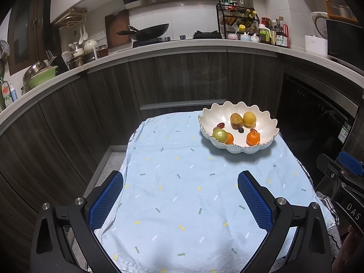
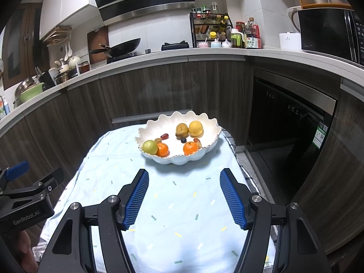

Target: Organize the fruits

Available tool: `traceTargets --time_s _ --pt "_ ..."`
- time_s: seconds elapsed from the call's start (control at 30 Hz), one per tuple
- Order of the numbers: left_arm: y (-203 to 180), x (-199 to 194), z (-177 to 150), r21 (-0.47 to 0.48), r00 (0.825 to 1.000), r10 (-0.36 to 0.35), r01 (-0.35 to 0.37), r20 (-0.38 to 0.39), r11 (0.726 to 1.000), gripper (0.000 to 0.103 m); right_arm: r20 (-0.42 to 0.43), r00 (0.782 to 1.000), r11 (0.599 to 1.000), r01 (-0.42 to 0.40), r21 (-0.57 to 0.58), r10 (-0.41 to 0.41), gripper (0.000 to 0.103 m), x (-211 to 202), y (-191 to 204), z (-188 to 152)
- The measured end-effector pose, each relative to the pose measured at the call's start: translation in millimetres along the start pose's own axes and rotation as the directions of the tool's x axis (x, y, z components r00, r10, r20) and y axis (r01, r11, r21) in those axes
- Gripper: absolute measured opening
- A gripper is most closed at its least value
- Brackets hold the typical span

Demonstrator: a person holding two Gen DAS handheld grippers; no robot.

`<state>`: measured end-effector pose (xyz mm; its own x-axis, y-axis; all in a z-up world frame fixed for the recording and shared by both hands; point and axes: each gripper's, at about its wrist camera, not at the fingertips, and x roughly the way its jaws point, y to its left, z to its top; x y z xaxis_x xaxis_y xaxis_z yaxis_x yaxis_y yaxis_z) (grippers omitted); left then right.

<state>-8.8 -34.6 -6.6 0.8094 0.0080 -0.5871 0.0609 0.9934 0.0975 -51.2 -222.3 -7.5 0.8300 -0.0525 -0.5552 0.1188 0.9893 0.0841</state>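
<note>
A white scalloped bowl (image 1: 264, 118) (image 2: 147, 128) stands at the far right of a small table under a light blue cloth (image 1: 182, 193) (image 2: 173, 204). In the bowl lie a green apple (image 1: 219, 135) (image 2: 150, 146), two oranges (image 1: 253, 138) (image 2: 190, 148), a yellow lemon (image 1: 249, 118) (image 2: 195, 128), a brownish pear (image 1: 236, 120) (image 2: 181, 130) and several small dark fruits. My left gripper (image 1: 180, 177) hovers open over the near cloth, nothing between its blue pads. My right gripper (image 2: 184, 175) is open too, just short of the bowl, and empty.
Dark wood cabinets and a white counter (image 1: 182, 45) curve behind the table, with a wok (image 1: 147, 31), a spice rack (image 1: 238, 20) and bottles on top. A black oven (image 2: 291, 118) stands at the right. Floor gaps lie beside the table on both sides.
</note>
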Motion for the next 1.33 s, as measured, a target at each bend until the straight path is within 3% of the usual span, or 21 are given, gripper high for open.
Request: traceTargets --time_s 1.33 --pt "3.4 15.4 -4.6 -0.002 1.000 -0.002 0.002 -0.025 1.000 0.103 -0.036 0.999 1.000 0.006 0.003 -0.006 0.066 11.6 5.2 -14.5"
